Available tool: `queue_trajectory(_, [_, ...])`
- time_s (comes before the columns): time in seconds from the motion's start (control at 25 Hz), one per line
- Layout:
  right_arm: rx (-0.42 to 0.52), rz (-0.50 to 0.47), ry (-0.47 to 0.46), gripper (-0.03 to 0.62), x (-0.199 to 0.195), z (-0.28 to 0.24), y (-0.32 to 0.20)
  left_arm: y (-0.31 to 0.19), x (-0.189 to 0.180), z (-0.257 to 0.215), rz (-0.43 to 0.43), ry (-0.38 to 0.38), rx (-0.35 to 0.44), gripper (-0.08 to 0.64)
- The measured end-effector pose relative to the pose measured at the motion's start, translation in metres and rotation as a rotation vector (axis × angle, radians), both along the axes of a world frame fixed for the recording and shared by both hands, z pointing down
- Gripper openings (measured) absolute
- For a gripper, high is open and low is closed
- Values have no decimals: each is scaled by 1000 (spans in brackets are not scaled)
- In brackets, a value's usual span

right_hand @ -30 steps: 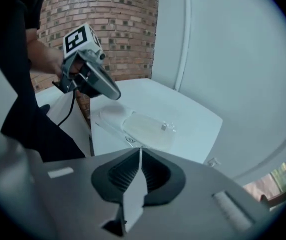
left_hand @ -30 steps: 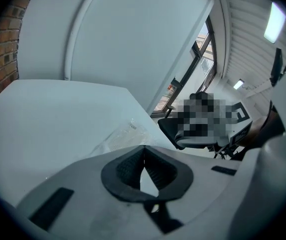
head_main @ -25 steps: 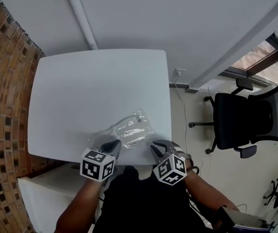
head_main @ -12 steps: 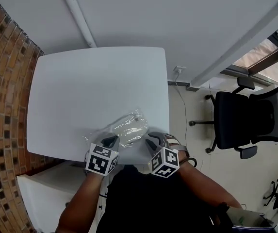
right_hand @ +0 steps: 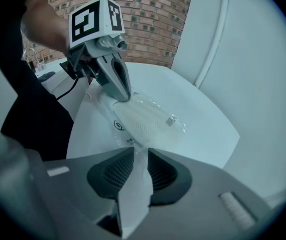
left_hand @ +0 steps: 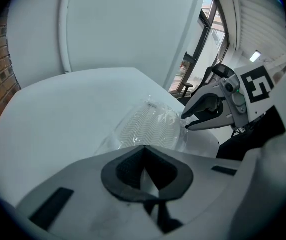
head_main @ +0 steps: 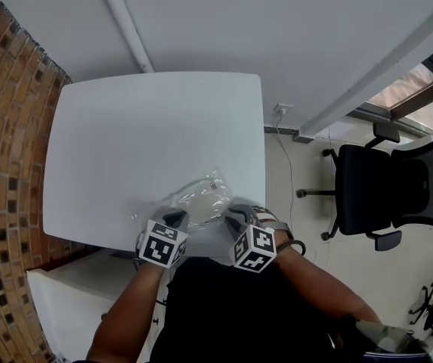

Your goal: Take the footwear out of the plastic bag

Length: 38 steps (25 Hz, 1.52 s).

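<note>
Showing both lowered since earlier: left tongs pinch the plastic bag; right tongs, jaws just opening, stand apart beside it; white counter, brick wall beyond left tongs, chair beyond right.

The left tongs and right tongs have sunk toward the counter's near edge. They have drawn closer together at the plastic bag. The right jaws have just been opening, with nothing clearly between them.
</note>
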State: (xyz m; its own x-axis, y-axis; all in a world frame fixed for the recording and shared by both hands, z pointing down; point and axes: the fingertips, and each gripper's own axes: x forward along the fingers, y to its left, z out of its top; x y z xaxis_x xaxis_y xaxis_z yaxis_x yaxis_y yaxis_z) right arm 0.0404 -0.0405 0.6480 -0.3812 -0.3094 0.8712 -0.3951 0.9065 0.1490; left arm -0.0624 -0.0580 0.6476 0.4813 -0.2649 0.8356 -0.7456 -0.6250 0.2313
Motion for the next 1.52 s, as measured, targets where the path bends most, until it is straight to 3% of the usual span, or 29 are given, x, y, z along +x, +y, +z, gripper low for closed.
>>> queue_trajectory(0.32, [-17, 1, 3, 44, 1, 3, -2, -1, 0, 3, 13, 15, 3, 6])
queue_trajectory(0.68, [-16, 19, -31, 17, 2, -7, -2, 0, 0, 3, 57, -22, 41, 8])
queue_trajectory(1.08, [-65, 204, -150, 2, 21, -16, -16, 3, -1, 3, 60, -33, 54, 8])
queue_trajectory(1.32, [-122, 372, -231, 2, 46, -13, -25, -1, 0, 0, 46, -15, 64, 8])
queue_trajectory(1.52, [-136, 430, -245, 2, 59, -11, -30, 1, -1, 5, 46, -18, 60, 6])
